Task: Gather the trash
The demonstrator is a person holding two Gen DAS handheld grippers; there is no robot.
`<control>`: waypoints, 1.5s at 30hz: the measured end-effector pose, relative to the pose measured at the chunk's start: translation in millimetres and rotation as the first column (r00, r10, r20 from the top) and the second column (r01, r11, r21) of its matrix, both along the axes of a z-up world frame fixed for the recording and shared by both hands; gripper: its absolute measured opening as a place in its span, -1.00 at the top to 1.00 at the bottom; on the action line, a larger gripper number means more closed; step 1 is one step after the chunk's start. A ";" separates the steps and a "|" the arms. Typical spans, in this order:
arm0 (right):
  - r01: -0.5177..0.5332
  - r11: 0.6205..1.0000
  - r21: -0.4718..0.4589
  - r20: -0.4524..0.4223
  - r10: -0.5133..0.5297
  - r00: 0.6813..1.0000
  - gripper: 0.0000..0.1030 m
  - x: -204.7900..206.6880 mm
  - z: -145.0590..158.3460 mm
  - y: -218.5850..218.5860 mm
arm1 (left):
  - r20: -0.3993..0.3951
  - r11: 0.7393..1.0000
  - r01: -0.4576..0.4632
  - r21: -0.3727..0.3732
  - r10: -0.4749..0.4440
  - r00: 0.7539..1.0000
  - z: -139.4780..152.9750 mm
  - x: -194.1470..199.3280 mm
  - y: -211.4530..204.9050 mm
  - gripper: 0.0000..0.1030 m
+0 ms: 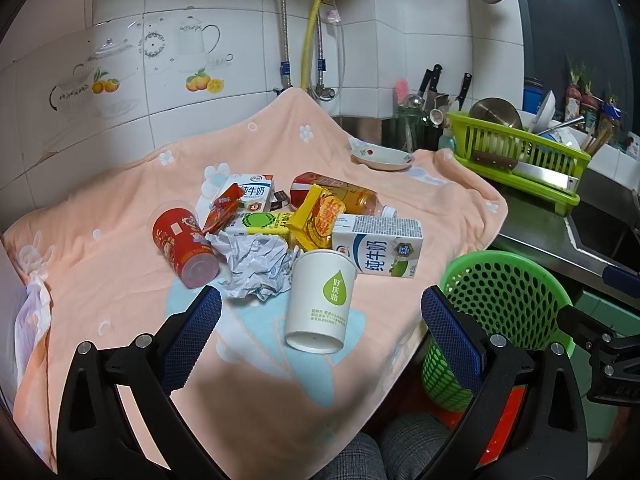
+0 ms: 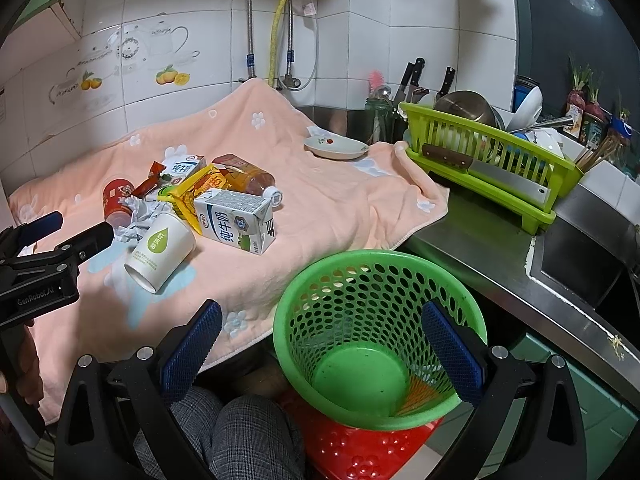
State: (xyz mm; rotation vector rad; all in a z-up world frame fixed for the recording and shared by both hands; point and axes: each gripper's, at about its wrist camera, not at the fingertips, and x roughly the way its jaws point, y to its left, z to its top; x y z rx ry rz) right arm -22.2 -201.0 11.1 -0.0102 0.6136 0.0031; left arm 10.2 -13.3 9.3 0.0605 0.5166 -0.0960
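Note:
A pile of trash lies on a peach towel: a white paper cup on its side, a milk carton, crumpled paper, a red can, yellow wrappers and a plastic bottle. My left gripper is open and empty, just short of the cup. A green perforated basket stands below the counter edge on a red stool. My right gripper is open and empty above the basket. The cup and carton also show in the right wrist view.
A small dish sits at the towel's far edge. A green dish rack with a cleaver, pots and bowls stands on the right. Knives stand by the wall. A steel sink is at the right. My checked trousers are below.

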 end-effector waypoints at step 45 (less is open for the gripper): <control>-0.063 0.998 0.011 -0.012 0.064 0.998 -0.88 22.0 -6.3 9.6 | -0.039 1.000 -0.028 0.013 0.028 0.999 -5.2 14.5 14.0 -0.90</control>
